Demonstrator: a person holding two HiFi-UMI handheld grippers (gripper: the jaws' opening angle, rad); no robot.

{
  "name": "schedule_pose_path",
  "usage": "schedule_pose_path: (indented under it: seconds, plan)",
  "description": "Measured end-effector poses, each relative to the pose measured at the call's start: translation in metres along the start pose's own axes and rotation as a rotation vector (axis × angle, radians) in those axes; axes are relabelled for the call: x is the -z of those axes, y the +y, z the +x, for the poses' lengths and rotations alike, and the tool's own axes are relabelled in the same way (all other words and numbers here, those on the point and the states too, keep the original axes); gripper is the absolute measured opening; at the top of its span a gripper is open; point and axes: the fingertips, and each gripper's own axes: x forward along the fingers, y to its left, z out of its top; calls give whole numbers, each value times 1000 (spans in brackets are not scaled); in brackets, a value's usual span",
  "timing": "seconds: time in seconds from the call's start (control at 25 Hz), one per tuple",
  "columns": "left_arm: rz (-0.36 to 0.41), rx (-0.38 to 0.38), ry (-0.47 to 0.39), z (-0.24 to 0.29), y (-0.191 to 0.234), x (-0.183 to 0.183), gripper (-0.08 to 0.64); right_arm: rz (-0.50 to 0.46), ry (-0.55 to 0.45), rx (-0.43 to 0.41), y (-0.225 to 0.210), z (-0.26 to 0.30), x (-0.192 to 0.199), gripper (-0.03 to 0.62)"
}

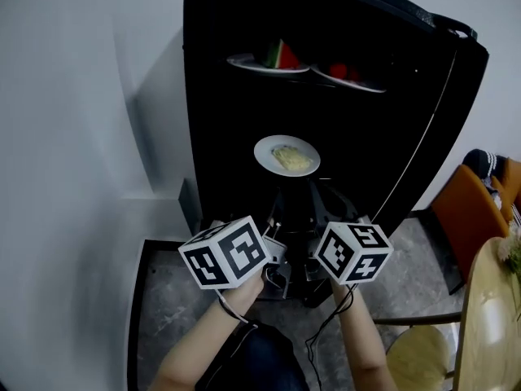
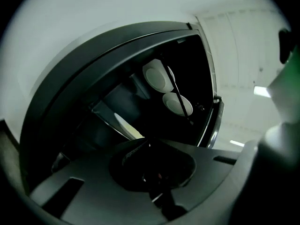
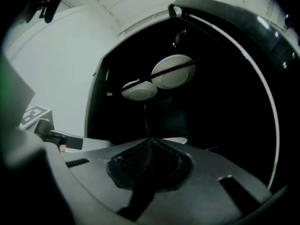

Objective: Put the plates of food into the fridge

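Note:
An open black fridge (image 1: 212, 96) stands in front of me. On its upper shelf sit a plate with a watermelon slice (image 1: 273, 60) and a plate with red food (image 1: 348, 76). Lower down, a white plate of yellow food (image 1: 286, 155) hangs inside the opening at my gripper tips. My left gripper (image 1: 281, 184) and right gripper (image 1: 308, 184) meet its near rim side by side. In the left gripper view the left gripper (image 2: 146, 139) is shut, and the plate's edge (image 2: 124, 124) runs into its tip. The right gripper (image 3: 150, 140) is shut too, with the plate's rim (image 3: 174, 140) just behind its tip.
The fridge door (image 1: 444, 129) stands open to the right. An orange chair (image 1: 468, 210), a round wooden table (image 1: 492, 316) and a stool (image 1: 419, 357) are at the right. A white wall (image 1: 73, 137) lies left, with dark floor tiles (image 1: 167, 300) below.

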Motion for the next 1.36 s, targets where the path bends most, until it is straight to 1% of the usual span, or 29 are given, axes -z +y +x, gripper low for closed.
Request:
schedule_pose_path:
  seconds: [0.16, 0.28, 0.32, 0.4, 0.48, 0.52, 0.6, 0.68, 0.76, 0.84, 0.88, 0.96, 1.0, 1.04, 1.12, 1.24, 1.36]
  plan:
    - [357, -7, -32, 3, -9, -7, 14, -46, -90, 62, -6, -19, -8, 12]
    - [590, -6, -95, 7, -24, -14, 14, -42, -134, 80, -10, -25, -14, 12]
    - [651, -16, -125, 9, -29, -19, 12, -37, -146, 82, -11, -25, -18, 12]
    - [742, -36, -171, 17, -39, -29, 9, -28, -160, 83, -16, -22, -28, 12]
    - [803, -38, -174, 30, -50, -37, 9, -26, -162, 84, -20, -15, -41, 12]
    - [812, -35, -168, 36, -54, -41, 9, -29, -164, 85, -22, -11, -48, 12]
    - [800, -31, -146, 50, -60, -51, 9, -42, -170, 91, -23, -1, -64, 12]
    - [763, -25, -119, 59, -67, -61, 9, -51, -171, 92, -21, 5, -81, 12]
    - [715, -25, -103, 58, -77, -74, 9, -43, -162, 74, -12, 5, -100, 12]
    - [694, -48, -91, 50, -91, -89, 9, -37, -152, 53, 0, 1, -123, 12]
    - [707, -60, -81, 45, -100, -97, 9, -36, -148, 46, 6, -3, -136, 12]
    - [759, -84, -56, 35, -122, -113, 9, -43, -140, 40, 21, -11, -165, 12]
    - [769, -107, -48, 30, -132, -122, 9, -53, -133, 43, 29, -15, -179, 12]
    - [758, -135, -44, 24, -141, -131, 9, -61, -126, 48, 37, -19, -193, 12]
    - [707, -182, -35, 14, -162, -150, 9, -59, -105, 52, 53, -24, -221, 12]
    - [664, -216, -6, 2, -200, -181, 9, -16, -67, 52, 70, -33, -268, 12]
    - [628, -232, 5, -2, -242, -224, 9, 6, -43, 49, 81, -39, -323, 12]
